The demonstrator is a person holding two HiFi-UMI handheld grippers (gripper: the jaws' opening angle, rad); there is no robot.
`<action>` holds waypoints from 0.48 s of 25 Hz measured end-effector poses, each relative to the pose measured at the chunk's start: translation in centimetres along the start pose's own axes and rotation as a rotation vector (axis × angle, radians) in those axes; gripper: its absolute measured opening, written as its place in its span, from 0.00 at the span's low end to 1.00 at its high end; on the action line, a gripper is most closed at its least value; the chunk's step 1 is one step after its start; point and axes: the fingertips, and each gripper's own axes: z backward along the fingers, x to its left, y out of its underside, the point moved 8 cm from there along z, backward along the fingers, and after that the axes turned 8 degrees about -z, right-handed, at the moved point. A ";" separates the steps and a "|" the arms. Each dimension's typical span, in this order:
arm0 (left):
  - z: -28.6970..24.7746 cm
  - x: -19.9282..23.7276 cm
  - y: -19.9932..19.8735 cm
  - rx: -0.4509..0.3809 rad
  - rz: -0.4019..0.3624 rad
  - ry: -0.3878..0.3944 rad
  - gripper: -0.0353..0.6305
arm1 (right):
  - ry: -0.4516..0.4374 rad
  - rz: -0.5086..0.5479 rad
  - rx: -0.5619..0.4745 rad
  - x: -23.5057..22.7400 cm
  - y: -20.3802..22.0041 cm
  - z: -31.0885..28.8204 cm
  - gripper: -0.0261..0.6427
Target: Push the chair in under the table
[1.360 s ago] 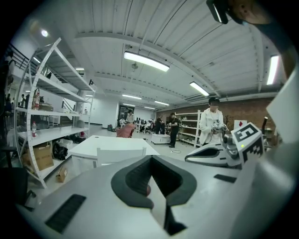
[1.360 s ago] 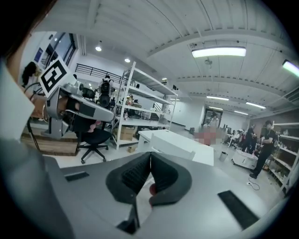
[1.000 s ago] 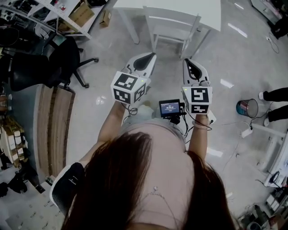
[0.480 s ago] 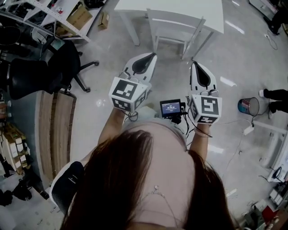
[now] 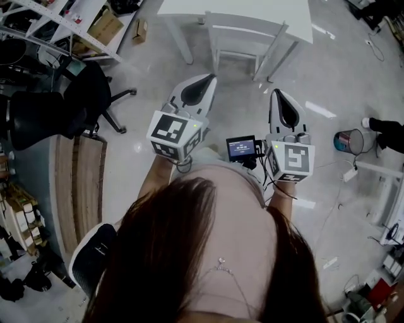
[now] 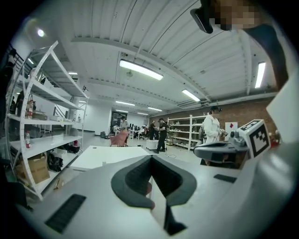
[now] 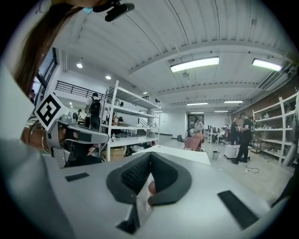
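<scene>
**A:** Where's the chair [image 5: 245,39]?

**B:** Straight ahead of both claws and well apart from them. It looks partly out from under the tabletop [image 5: 189,6].

**A:** And the claws?

**B:** My left claw [image 5: 211,77] and right claw [image 5: 276,92] are both clenched on nothing, side by side.

**A:** How do you push well?

**B:** I'd set one closed tip against each side of the chair's near edge, then press evenly so it slides straight instead of twisting.

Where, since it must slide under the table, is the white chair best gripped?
Its top back rail, from the person's side: the backrest stands upright facing the person, with the table just beyond, so a straight forward push should seat it.
</scene>
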 end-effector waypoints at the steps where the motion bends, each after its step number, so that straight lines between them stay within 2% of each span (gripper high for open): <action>1: 0.0 0.0 0.0 0.003 -0.004 -0.004 0.06 | 0.001 -0.003 -0.003 0.0 -0.1 0.0 0.07; 7: 0.1 -0.5 0.0 -0.034 0.055 0.014 0.06 | 0.022 0.009 -0.018 -0.3 0.0 0.3 0.07; 12: -0.1 -0.5 -0.3 -0.050 0.091 0.008 0.06 | 0.007 0.017 -0.034 -0.5 -0.7 0.0 0.07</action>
